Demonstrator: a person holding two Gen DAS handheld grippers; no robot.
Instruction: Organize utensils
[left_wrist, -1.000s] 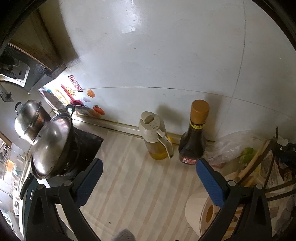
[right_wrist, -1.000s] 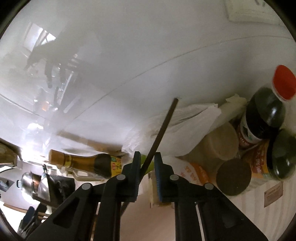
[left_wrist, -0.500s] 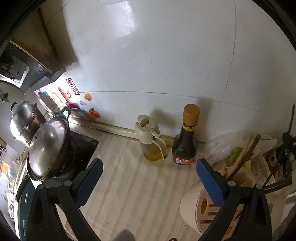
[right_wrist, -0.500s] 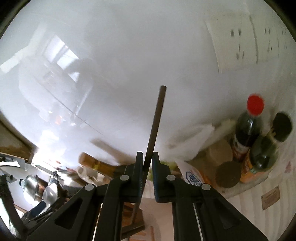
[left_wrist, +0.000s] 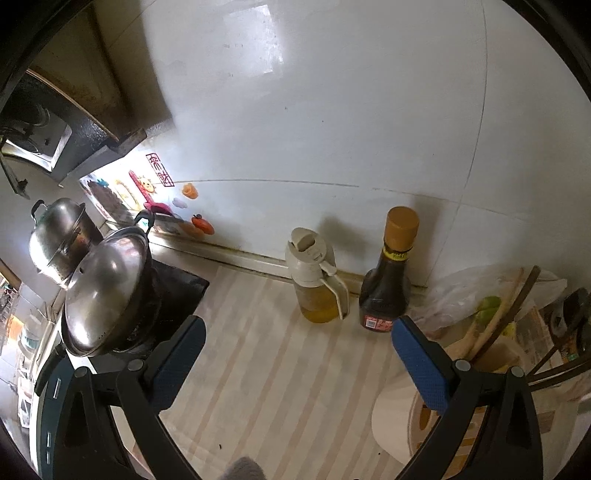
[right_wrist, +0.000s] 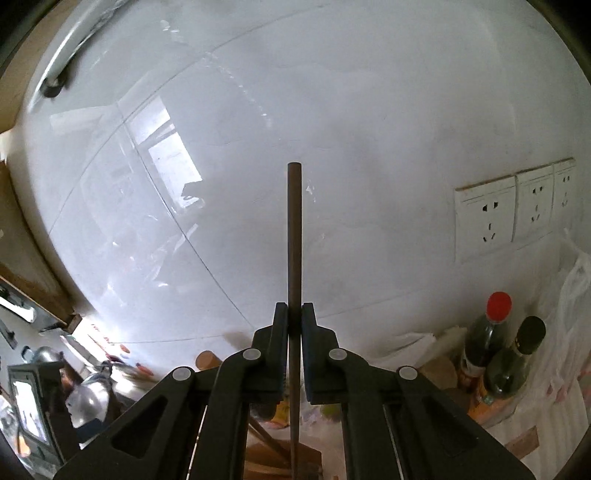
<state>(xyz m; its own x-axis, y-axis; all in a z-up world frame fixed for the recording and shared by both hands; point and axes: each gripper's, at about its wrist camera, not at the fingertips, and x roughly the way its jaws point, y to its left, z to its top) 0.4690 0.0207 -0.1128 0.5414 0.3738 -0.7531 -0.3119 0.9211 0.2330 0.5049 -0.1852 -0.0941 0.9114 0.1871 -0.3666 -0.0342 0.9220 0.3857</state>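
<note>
My right gripper (right_wrist: 294, 317) is shut on a dark brown chopstick (right_wrist: 294, 236), which stands upright between the pads and points up at the white wall; its lower end runs down out of sight. My left gripper (left_wrist: 295, 343) is open and empty above the striped counter (left_wrist: 258, 369). A cream utensil holder (left_wrist: 395, 424) sits at the lower right of the left wrist view, behind the right finger, with several wooden and dark chopsticks (left_wrist: 498, 314) leaning out of it.
An oil dispenser (left_wrist: 317, 277) and a dark sauce bottle (left_wrist: 388, 280) stand against the wall. Two lidded steel pots (left_wrist: 103, 288) sit on the stove at left. Plastic bag (left_wrist: 480, 288) at right. Two sauce bottles (right_wrist: 502, 347) and wall sockets (right_wrist: 509, 206) at the right of the right wrist view.
My right gripper has swung upward with the chopstick, from tilted to upright, so more wall and the sockets show. The left gripper has shifted slightly and stays open.
</note>
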